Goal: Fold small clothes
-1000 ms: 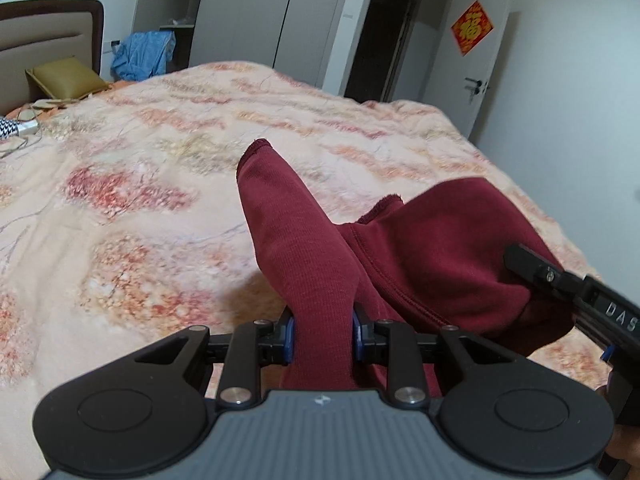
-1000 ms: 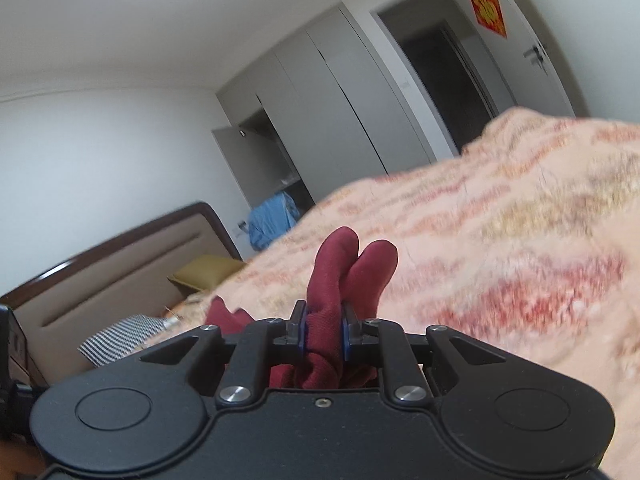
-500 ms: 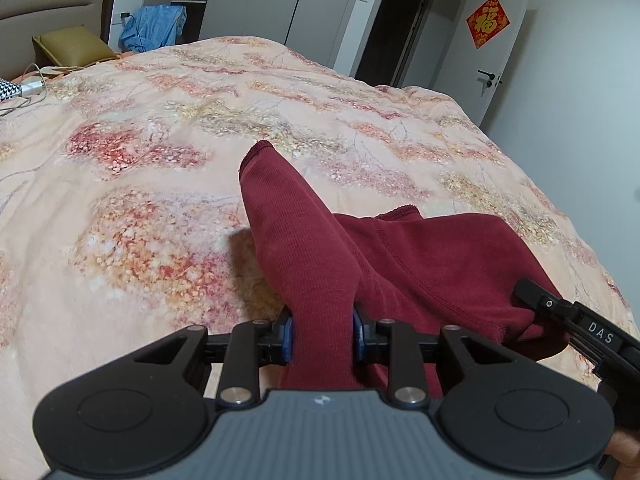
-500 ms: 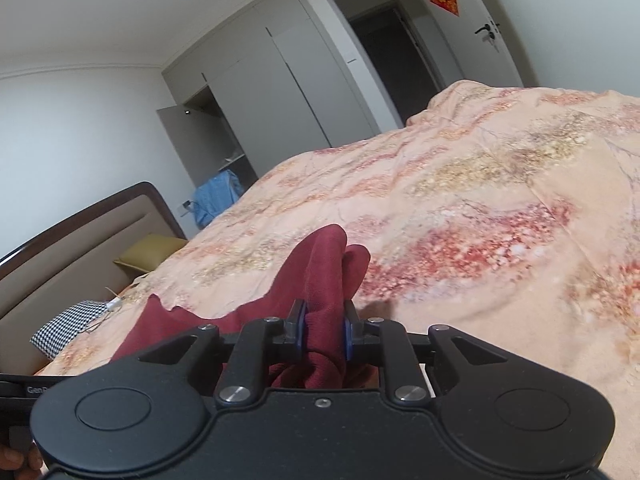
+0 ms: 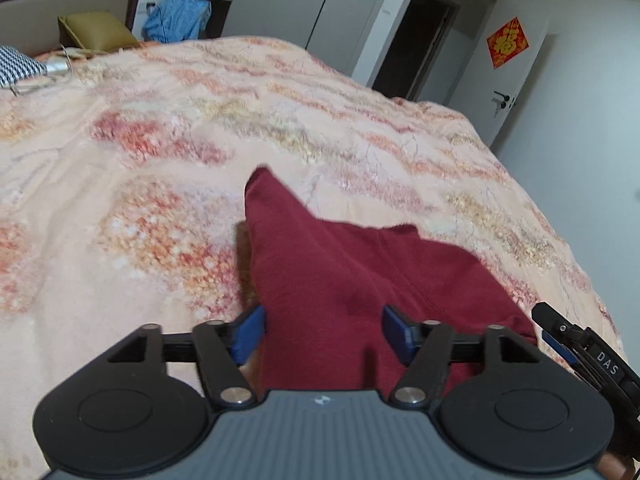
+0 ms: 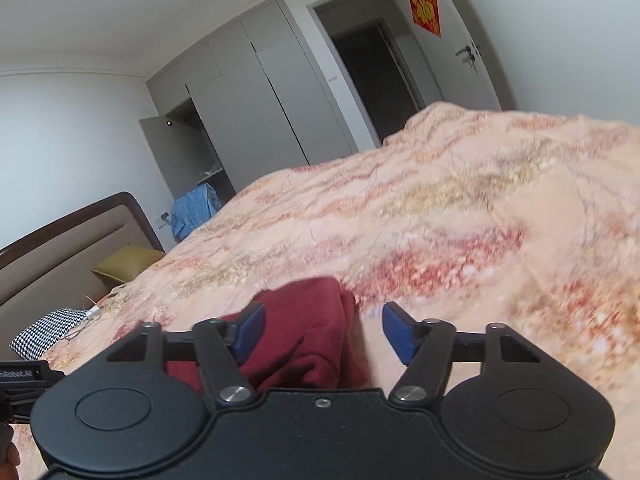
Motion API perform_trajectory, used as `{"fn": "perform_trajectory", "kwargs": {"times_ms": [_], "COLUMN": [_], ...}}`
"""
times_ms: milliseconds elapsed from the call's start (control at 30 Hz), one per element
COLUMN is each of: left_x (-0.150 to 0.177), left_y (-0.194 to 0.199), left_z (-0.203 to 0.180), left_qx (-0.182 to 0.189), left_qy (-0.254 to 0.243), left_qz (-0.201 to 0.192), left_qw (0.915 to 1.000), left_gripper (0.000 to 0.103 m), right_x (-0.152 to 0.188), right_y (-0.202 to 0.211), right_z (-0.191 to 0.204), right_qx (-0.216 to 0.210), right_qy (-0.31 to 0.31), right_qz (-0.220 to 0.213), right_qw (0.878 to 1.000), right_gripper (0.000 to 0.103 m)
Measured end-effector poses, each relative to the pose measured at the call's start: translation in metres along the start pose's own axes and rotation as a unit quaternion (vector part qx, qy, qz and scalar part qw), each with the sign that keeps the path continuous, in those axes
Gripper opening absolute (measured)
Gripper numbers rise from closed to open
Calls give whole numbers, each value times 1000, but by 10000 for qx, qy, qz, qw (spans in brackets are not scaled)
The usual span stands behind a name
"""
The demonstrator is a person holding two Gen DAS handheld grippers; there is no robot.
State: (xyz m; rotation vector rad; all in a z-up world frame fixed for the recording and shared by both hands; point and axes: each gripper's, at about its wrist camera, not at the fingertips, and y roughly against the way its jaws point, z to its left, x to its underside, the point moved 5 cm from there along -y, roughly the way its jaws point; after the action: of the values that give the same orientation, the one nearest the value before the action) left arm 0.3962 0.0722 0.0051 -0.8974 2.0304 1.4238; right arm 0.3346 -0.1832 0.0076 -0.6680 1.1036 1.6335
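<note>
The dark red garment (image 5: 344, 280) lies on the floral bedspread (image 5: 160, 160), directly in front of the left claw (image 5: 323, 330). A wide part of the cloth runs between the two blue pads (image 5: 248, 334), but the pads stand apart from it; the jaws have just been opening and now stand wide, so the cloth lies loose between them. One narrow end of the garment points away from the claw, and the broader body spreads to the right of it.

At the right claw (image 6: 323, 330) a bunched fold of the same garment (image 6: 308, 332) lies close to the left pad (image 6: 250, 330), while the other pad has only bedspread (image 6: 480, 220) in front of it. These jaws too have just been opening and stand wide, holding nothing.

The left wrist view shows the whole spread of the garment and, at its right edge, part of the right claw's body (image 5: 580, 352) with the letters "DAS". The right wrist view shows only the bunched end, and at its left edge a black part (image 6: 24, 378) printed "nRobot.AI".

Further from the claws there are a headboard (image 6: 72, 248), an olive cushion (image 6: 124, 268), a checked cloth (image 6: 44, 332), a blue garment (image 6: 196, 212), grey wardrobe doors (image 6: 256, 92) and a red decoration (image 6: 424, 8) on the door; its gold character is too blurred to read.
</note>
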Motion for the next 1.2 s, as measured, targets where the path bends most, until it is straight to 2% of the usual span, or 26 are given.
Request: {"fn": "perform_trajectory", "kwargs": {"times_ms": [67, 267, 367, 633, 867, 1200], "left_x": [-4, -12, -10, 12, 47, 121], "left_y": [14, 64, 90, 153, 193, 223], "left_z": [-5, -22, -29, -46, -55, -55], "left_qx": [-33, -112, -215, -359, -336, -414], "left_qy": [-36, -206, -286, -481, -503, -565], "left_qz": [-137, -583, -802, -1158, -1362, -1662], "left_qw": [9999, 9980, 9961, 9915, 9888, 9836], "left_gripper": [84, 102, 103, 103, 103, 103], "right_x": [-7, -28, -36, -39, -11, 33], "right_y": [10, 48, 71, 134, 197, 268], "right_z": [5, 26, 35, 52, 65, 65], "right_qx": [-66, -303, -417, -658, -603, -223], "right_qy": [62, 290, 396, 794, 1432, 1698], "right_qz": [-112, -380, -516, -634, -698, -1095], "right_qw": [9999, 9984, 9970, 9926, 9854, 9791], "right_gripper": [80, 98, 102, 102, 102, 102]}}
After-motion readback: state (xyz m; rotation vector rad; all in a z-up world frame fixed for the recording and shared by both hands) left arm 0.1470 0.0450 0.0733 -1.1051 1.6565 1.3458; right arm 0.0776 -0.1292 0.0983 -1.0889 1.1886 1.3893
